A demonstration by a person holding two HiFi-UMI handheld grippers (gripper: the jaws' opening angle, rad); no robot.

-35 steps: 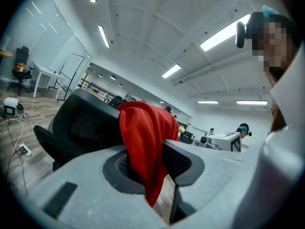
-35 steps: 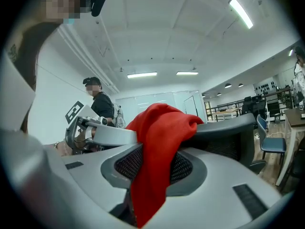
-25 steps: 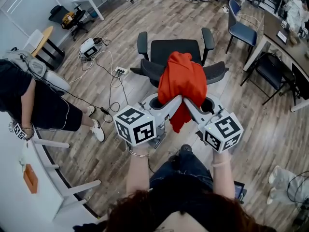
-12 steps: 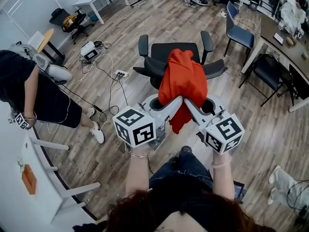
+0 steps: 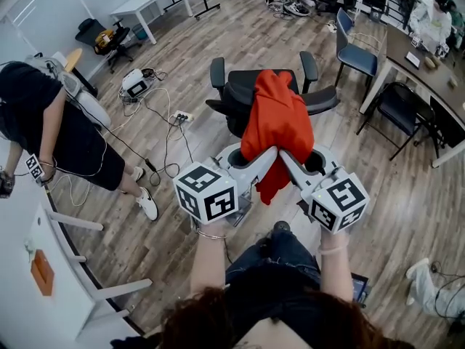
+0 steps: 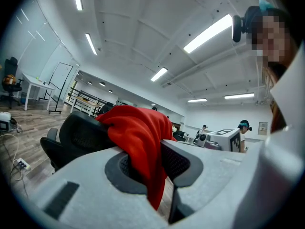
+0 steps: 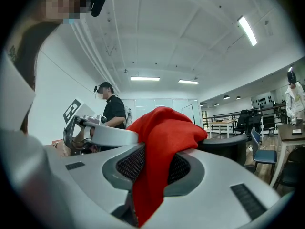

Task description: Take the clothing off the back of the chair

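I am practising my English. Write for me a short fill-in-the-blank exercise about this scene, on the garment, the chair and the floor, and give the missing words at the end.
1. The left gripper and the right gripper are both shut on a ___ garment.
2. The top of the garment lies over the back of a ___ office chair.
3. This chair has ___ armrests.
4. The floor is made of ___ planks.

Missing words: red; black; two; wood

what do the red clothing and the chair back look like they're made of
Red clothing: soft matte fabric, likely cotton knit or fleece; it drapes in limp folds. Chair back: apparently black mesh over a dark plastic frame; weave only faintly visible.
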